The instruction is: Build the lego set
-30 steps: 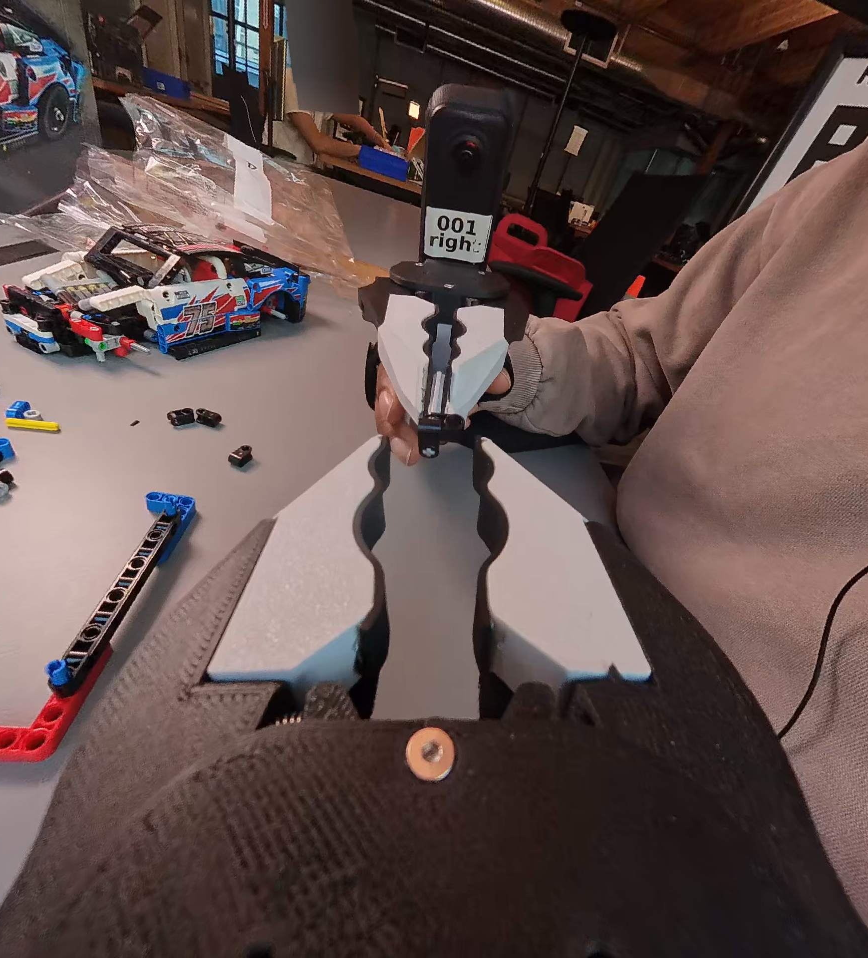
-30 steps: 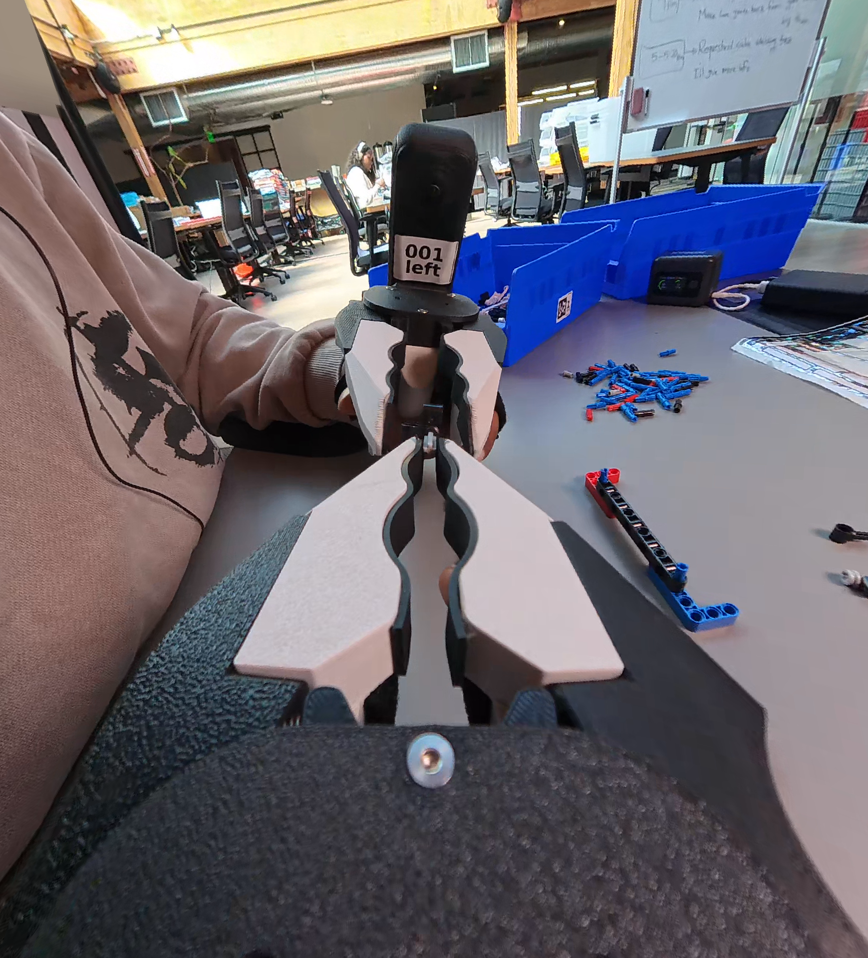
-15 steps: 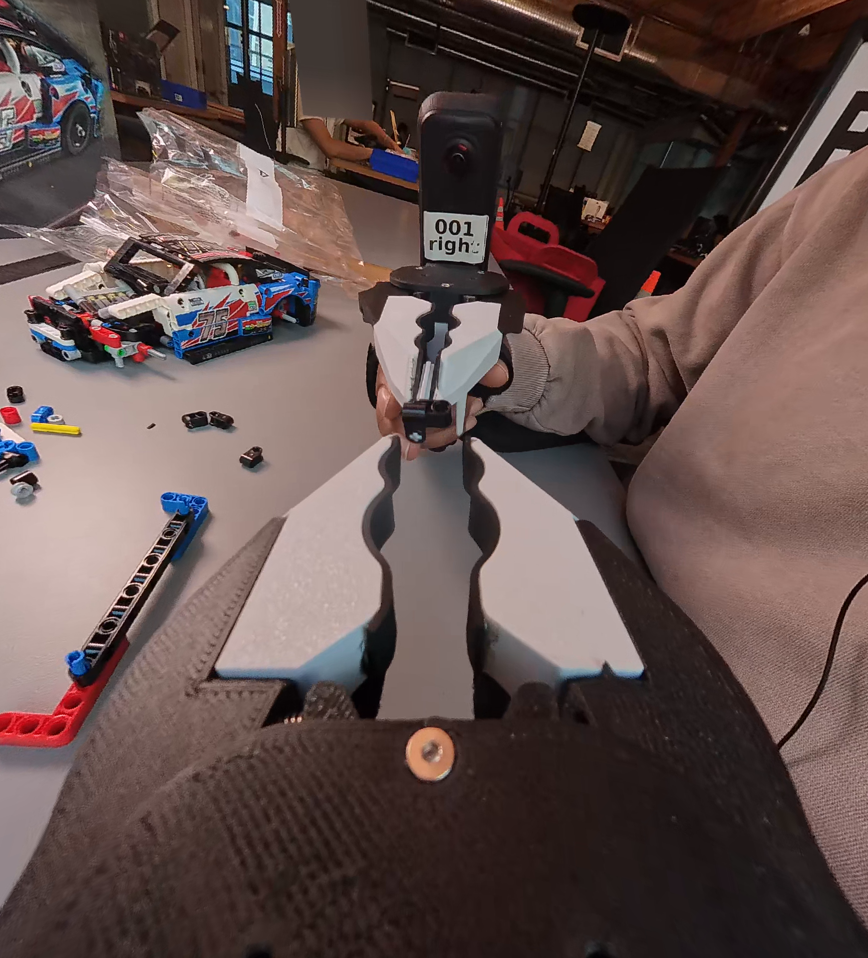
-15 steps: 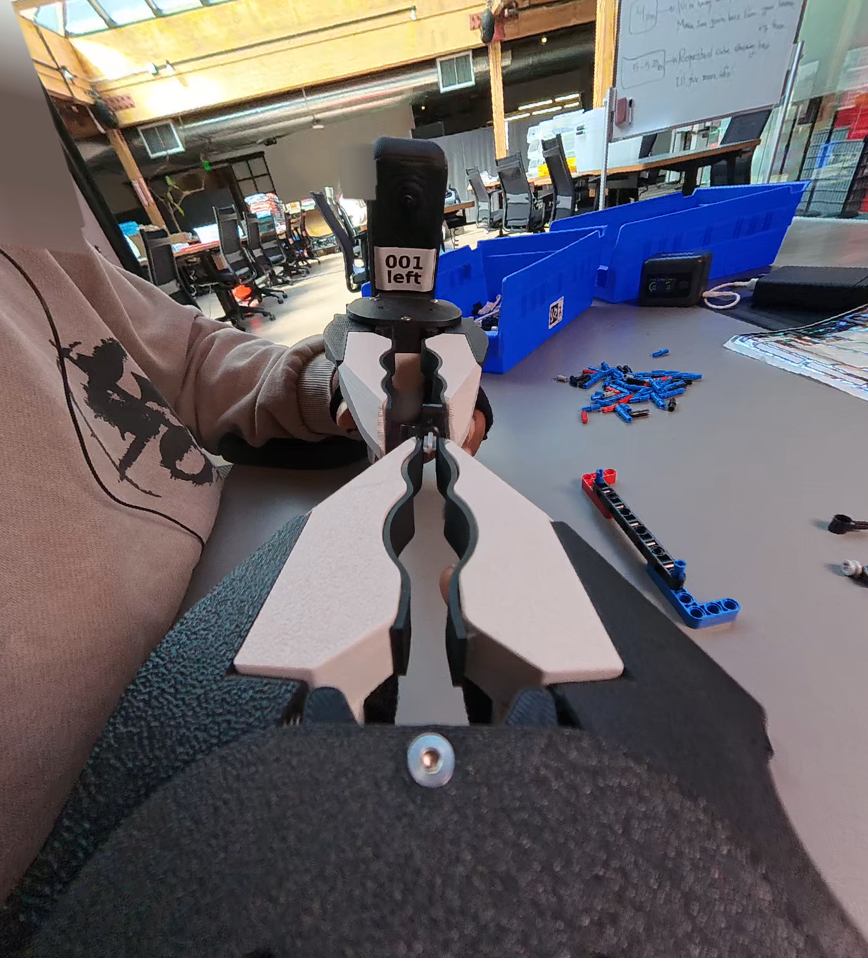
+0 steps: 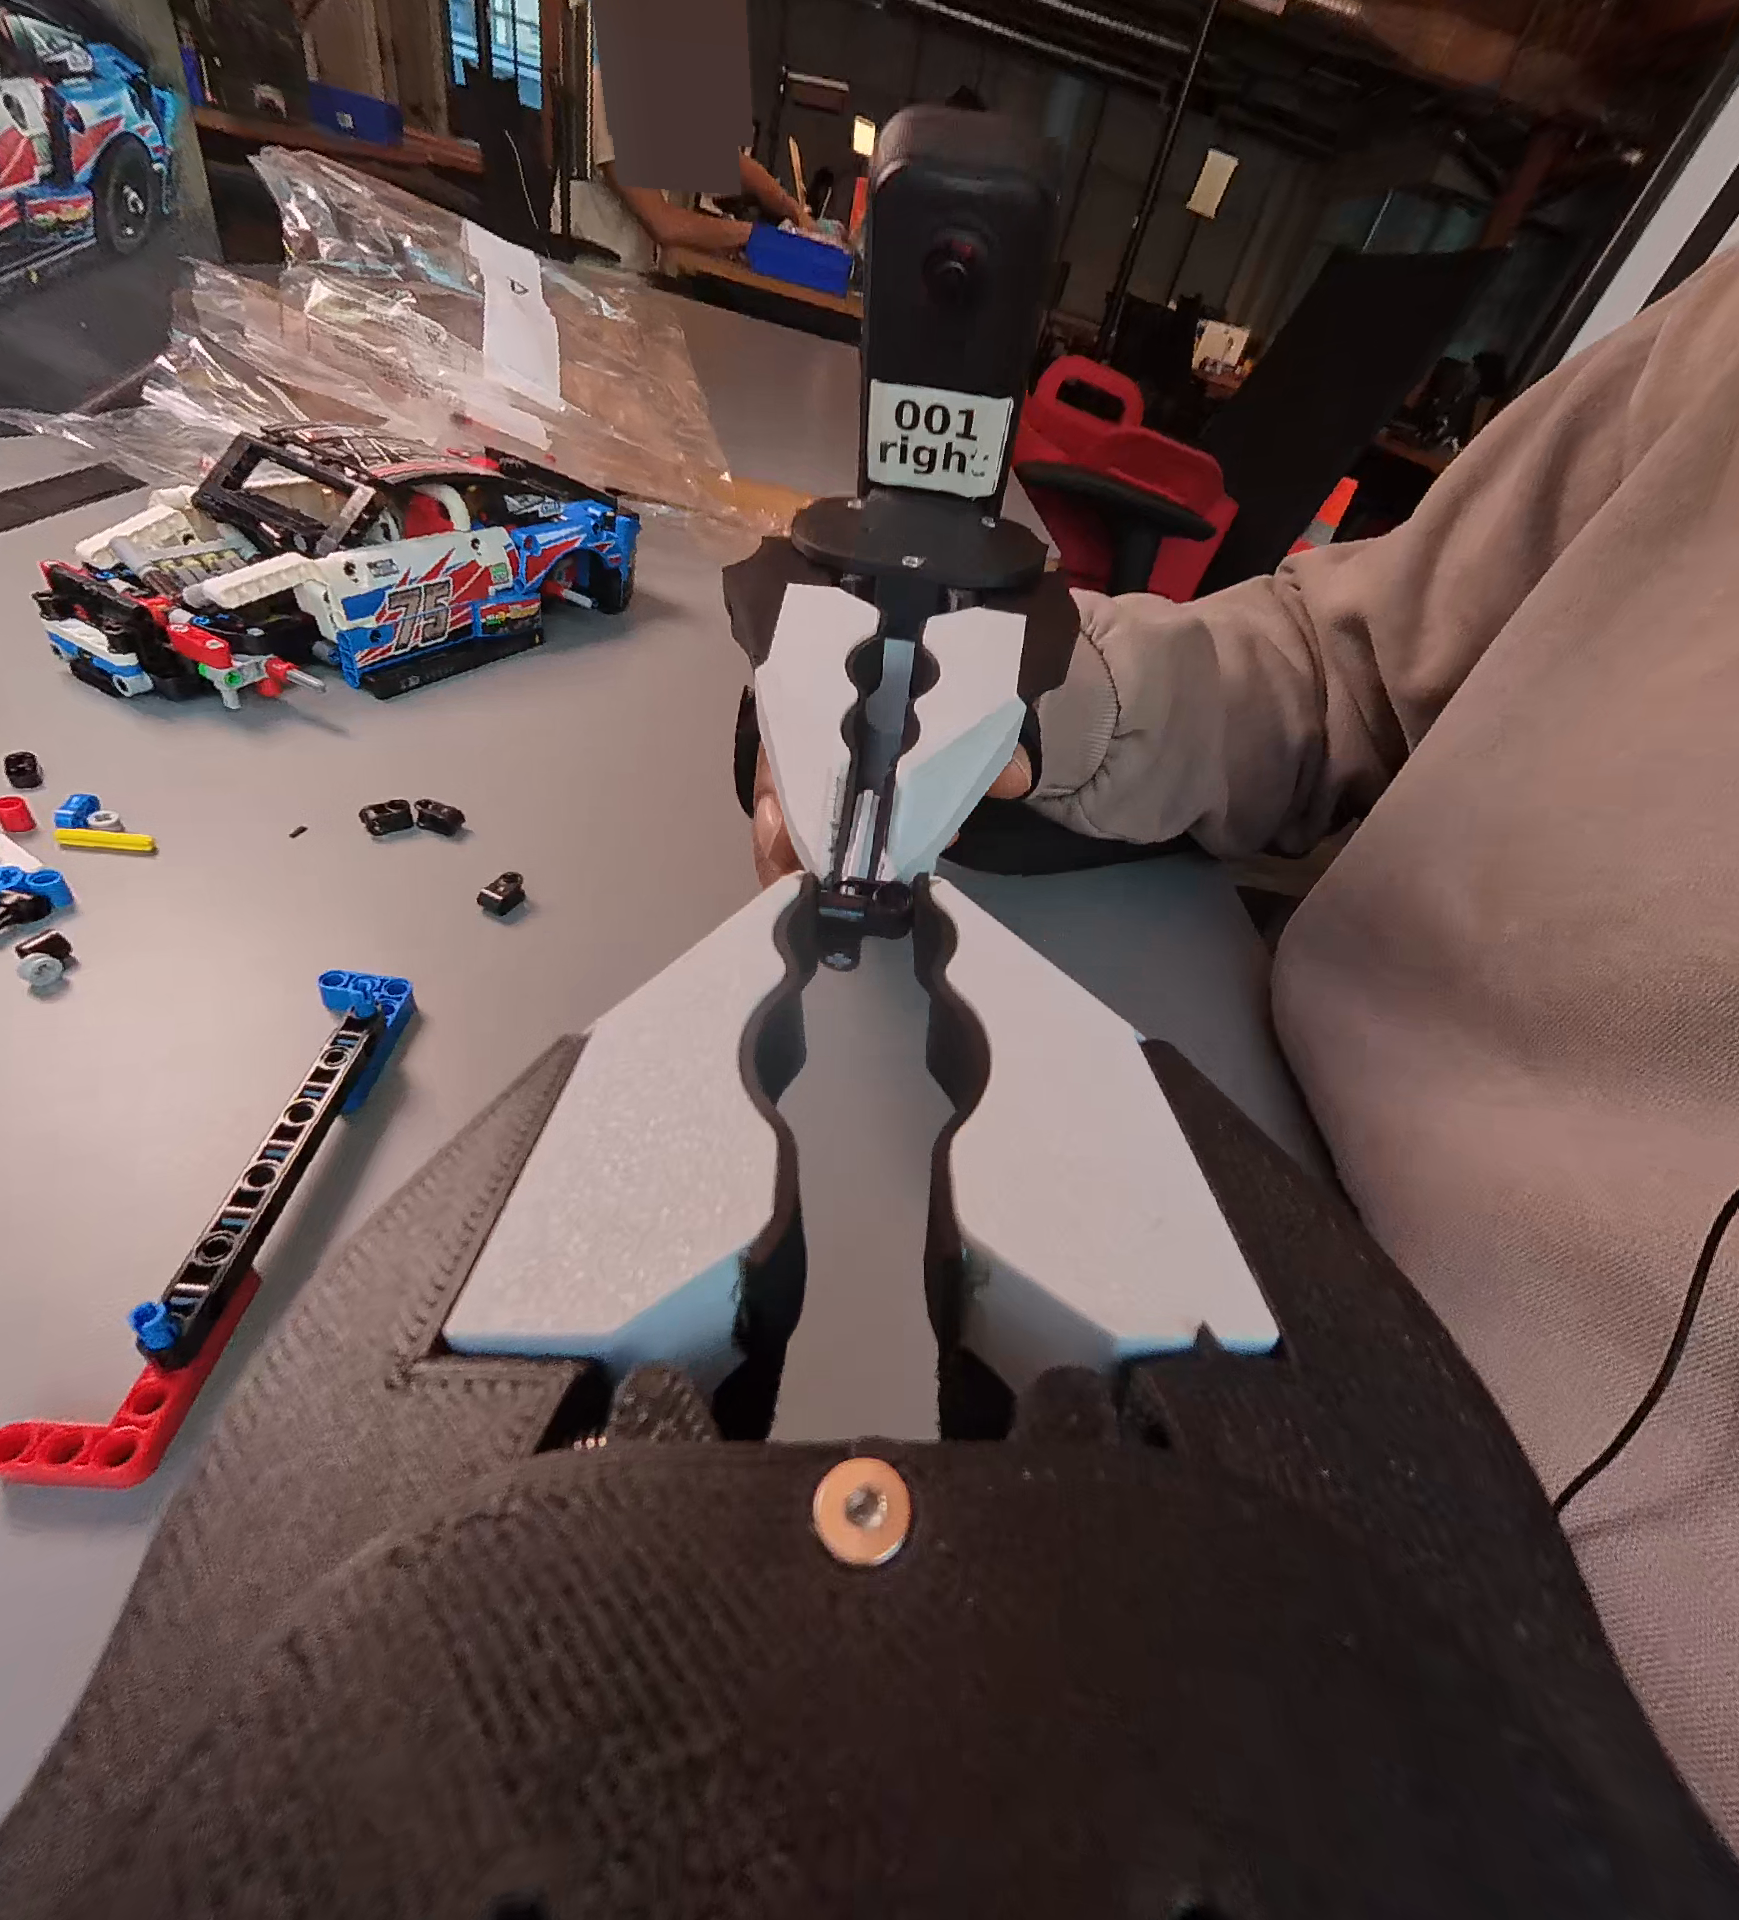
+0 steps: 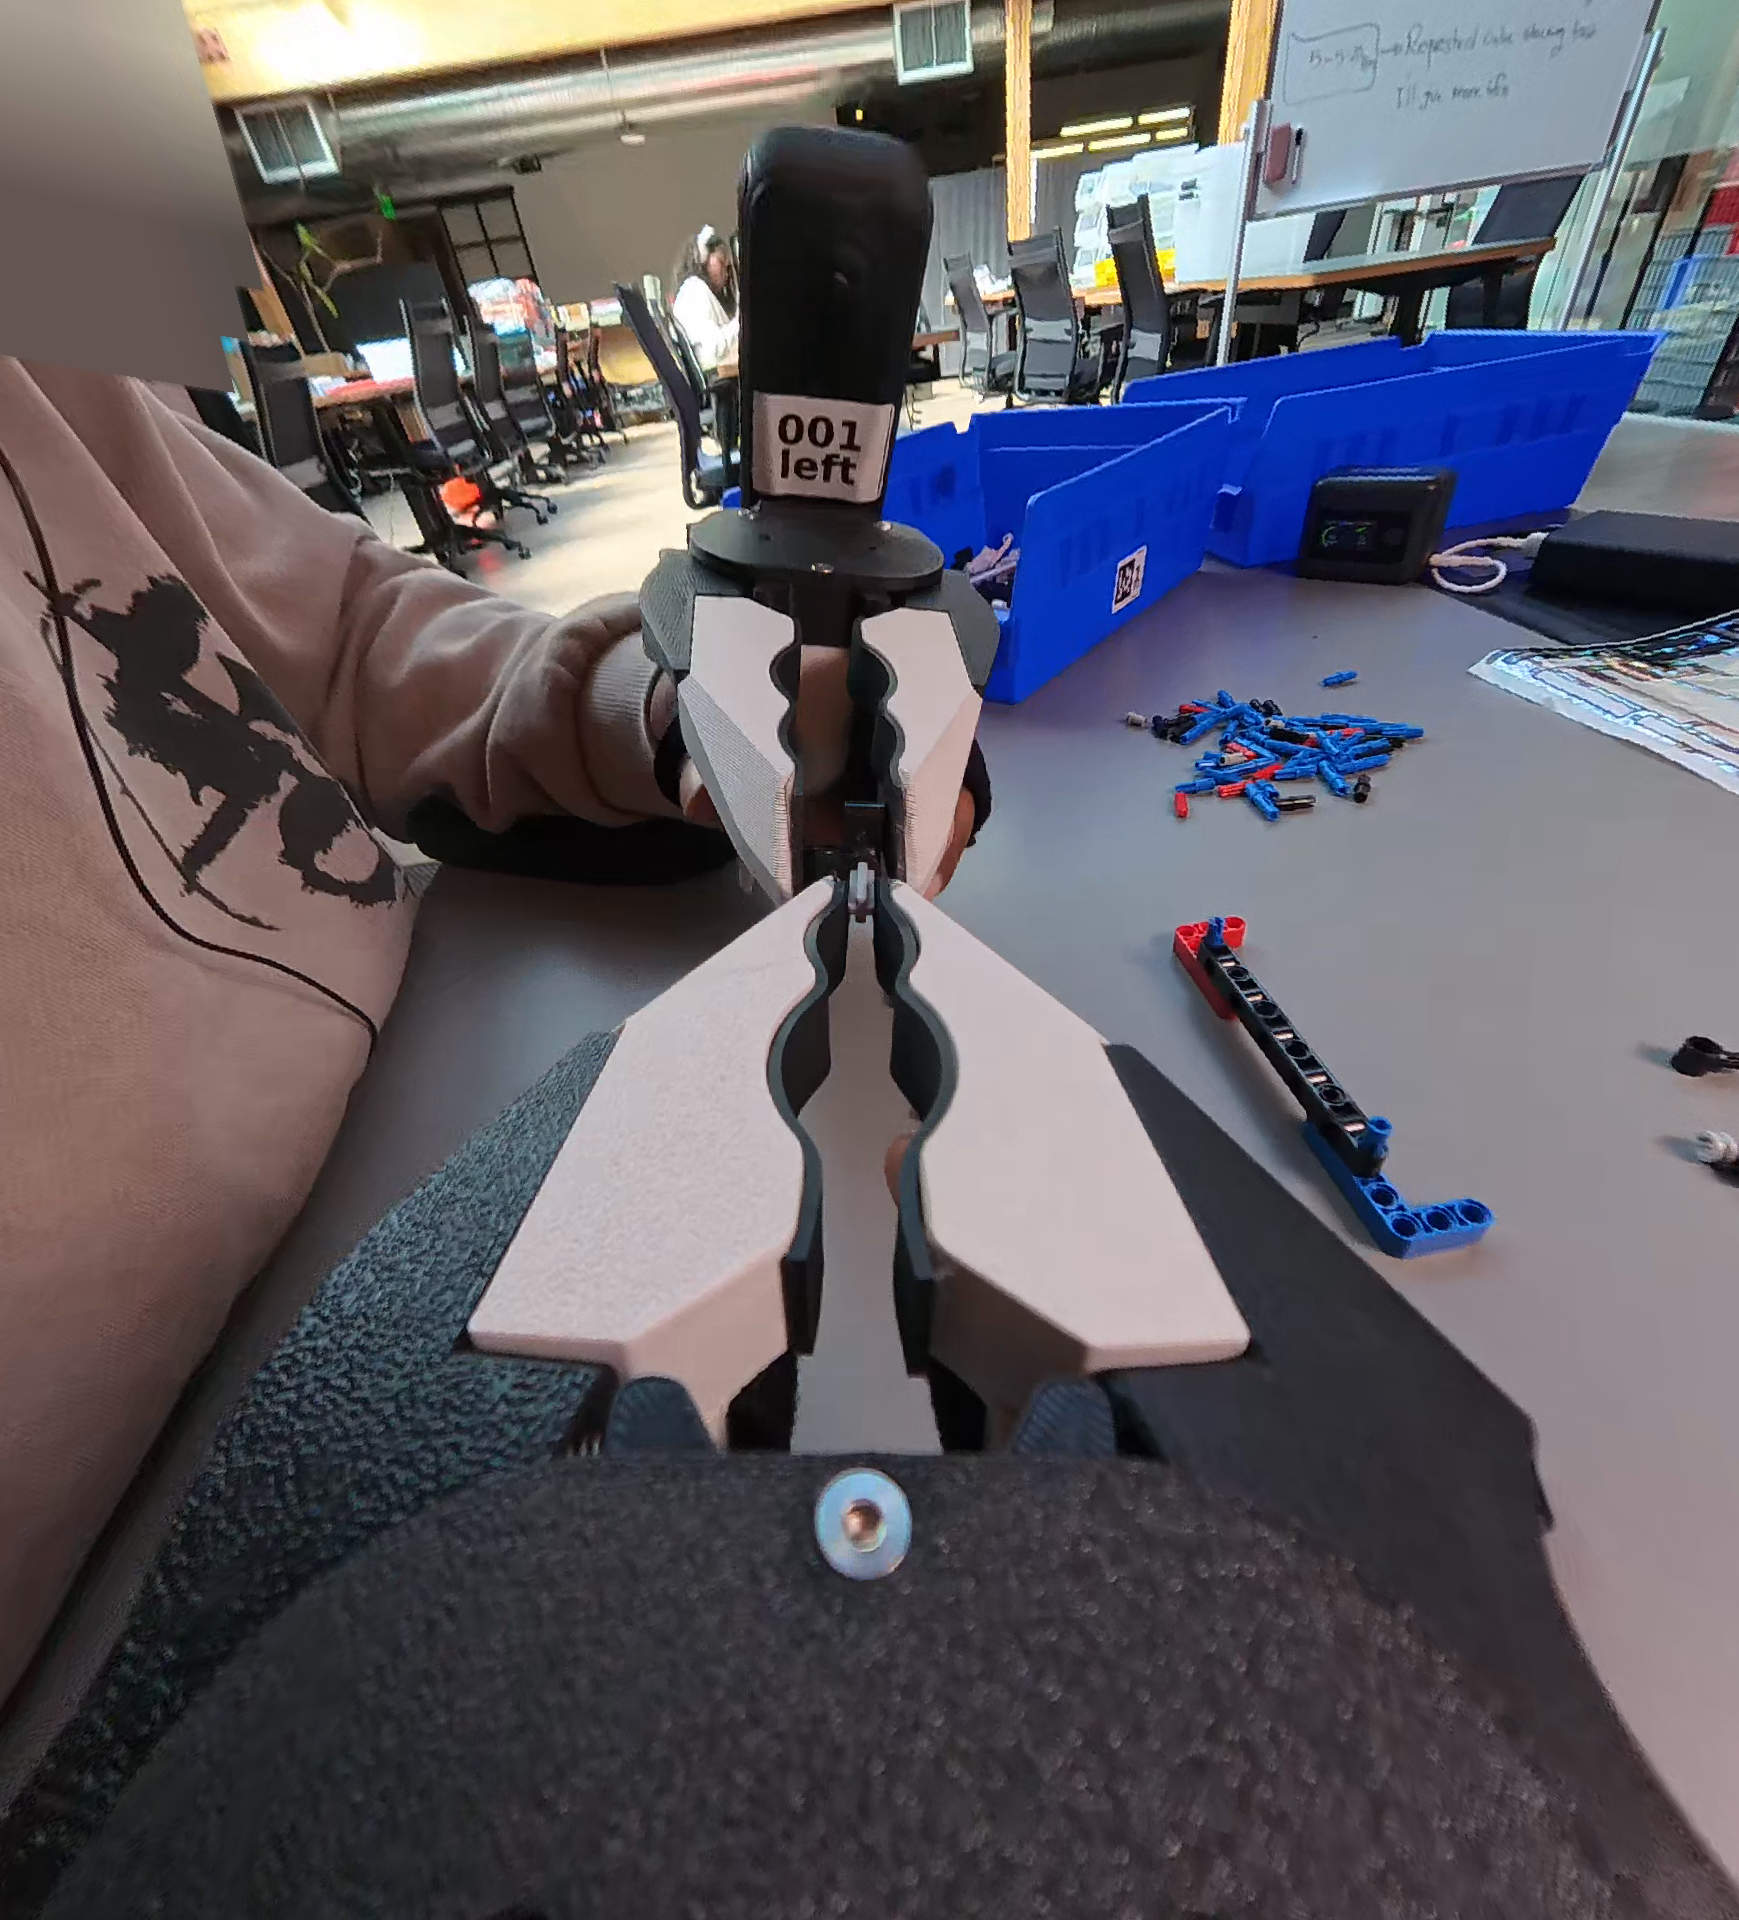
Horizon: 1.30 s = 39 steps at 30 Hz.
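Note:
My two grippers face each other tip to tip above the grey table (image 5: 584,935). My right gripper (image 6: 860,902) is shut on a small black connector (image 5: 865,899) with a grey pin. In the left wrist view the right gripper (image 5: 870,868) points at me. My left gripper (image 5: 862,896) has its jaws closed against the two ends of that connector. In the right wrist view the left gripper (image 6: 844,868) shows opposite, with the black piece between its tips. A part-built race car (image 5: 325,582) stands far left.
A black beam with blue and red L-pieces (image 5: 252,1195) lies on the table; it also shows in the right wrist view (image 6: 1301,1070). Loose parts (image 5: 3,873), two black connectors (image 5: 413,818), plastic bags (image 5: 408,312), a pin pile (image 6: 1270,743), blue bins (image 6: 1260,468) and a booklet (image 6: 1696,707) lie around. Left and right tips are no more than a few centimetres apart. Both grippers' tips are roughly 30 cm from the part-built race car (image 5: 325,582).
The grippers have come together. My left jaws have narrowed and now close around the black connector that the right gripper held just beyond them.

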Motion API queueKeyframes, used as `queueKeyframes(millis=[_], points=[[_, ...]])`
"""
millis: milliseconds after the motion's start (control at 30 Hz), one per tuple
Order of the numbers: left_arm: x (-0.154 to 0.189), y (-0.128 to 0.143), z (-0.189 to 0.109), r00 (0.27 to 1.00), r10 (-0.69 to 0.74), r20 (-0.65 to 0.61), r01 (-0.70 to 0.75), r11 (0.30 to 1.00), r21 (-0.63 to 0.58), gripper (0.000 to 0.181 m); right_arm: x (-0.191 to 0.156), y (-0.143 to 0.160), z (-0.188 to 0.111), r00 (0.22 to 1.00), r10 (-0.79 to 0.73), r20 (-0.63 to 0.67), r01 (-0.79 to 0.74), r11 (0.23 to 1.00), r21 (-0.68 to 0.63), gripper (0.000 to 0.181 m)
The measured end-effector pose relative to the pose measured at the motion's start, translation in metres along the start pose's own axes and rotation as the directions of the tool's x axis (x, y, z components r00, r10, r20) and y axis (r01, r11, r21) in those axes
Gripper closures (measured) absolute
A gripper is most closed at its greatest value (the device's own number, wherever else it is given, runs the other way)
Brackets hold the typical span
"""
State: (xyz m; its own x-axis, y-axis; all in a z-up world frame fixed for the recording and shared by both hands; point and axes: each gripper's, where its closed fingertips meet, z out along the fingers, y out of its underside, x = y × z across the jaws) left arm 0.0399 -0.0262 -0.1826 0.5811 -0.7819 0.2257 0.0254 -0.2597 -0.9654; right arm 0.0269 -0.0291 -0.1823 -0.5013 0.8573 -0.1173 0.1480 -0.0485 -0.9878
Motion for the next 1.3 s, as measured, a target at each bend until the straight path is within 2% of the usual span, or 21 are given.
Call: queueKeyframes(millis=[100, 167, 233, 333, 467, 600, 767, 833, 900, 1100, 1300], points=[[-0.004, 0.004, -0.004, 0.999, 0.034, 0.03, -0.033, 0.999, -0.032, 0.165, 0.012, 0.017, -0.01, 0.995, -0.093, -0.037, 0.086, 0.982, -0.167, 0.168], [-0.011, 0.006, -0.009, 0.996, 0.057, 0.071, -0.053, 0.997, -0.053, 0.165, 0.037, 0.028, -0.031, 0.982, -0.14, -0.126, 0.098, 0.952, -0.291, 0.166], [-0.017, 0.009, -0.012, 0.992, 0.072, 0.102, -0.065, 0.995, -0.075, 0.165, 0.067, 0.037, -0.055, 0.955, -0.161, -0.25, 0.058, 0.926, -0.372, 0.166], [-0.022, 0.013, -0.011, 0.99, 0.069, 0.124, -0.058, 0.994, -0.087, 0.165, 0.096, 0.06, -0.078, 0.929, -0.157, -0.337, -0.032, 0.87, -0.492, 0.165], [-0.026, 0.022, -0.008, 0.988, 0.072, 0.135, -0.055, 0.991, -0.126, 0.165, 0.108, 0.082, -0.077, 0.927, -0.138, -0.349, -0.1, 0.806, -0.584, 0.164], [-0.026, 0.028, -0.007, 0.988, 0.075, 0.132, -0.056, 0.988, -0.143, 0.165, 0.116, 0.085, -0.07, 0.922, -0.154, -0.356, -0.115, 0.769, -0.629, 0.165], [-0.025, 0.031, -0.006, 0.99, 0.069, 0.121, -0.051, 0.987, -0.153, 0.165, 0.115, 0.091, -0.064, 0.935, -0.183, -0.305, -0.101, 0.685, -0.721, 0.166], [-0.024, 0.031, -0.006, 0.99, 0.073, 0.121, -0.054, 0.986, -0.157, 0.165, 0.112, 0.092, -0.06, 0.946, -0.175, -0.272, -0.089, 0.668, -0.739, 0.175], [-0.024, 0.032, -0.006, 0.989, 0.075, 0.124, -0.055, 0.986, -0.158, 0.165, 0.109, 0.092, -0.057, 0.952, -0.184, -0.244, -0.065, 0.658, -0.75, 0.175], [-0.028, 0.033, -0.009, 0.988, 0.062, 0.138, -0.041, 0.987, -0.156, 0.165, 0.068, 0.094, -0.045, 0.981, -0.177, -0.079, 0.063, 0.679, -0.731, 0.175], [-0.026, 0.036, -0.007, 0.989, 0.069, 0.134, -0.046, 0.984, -0.172, 0.165, 0.034, 0.099, -0.044, 0.976, -0.215, 0.033, 0.168, 0.651, -0.74, 0.175]])
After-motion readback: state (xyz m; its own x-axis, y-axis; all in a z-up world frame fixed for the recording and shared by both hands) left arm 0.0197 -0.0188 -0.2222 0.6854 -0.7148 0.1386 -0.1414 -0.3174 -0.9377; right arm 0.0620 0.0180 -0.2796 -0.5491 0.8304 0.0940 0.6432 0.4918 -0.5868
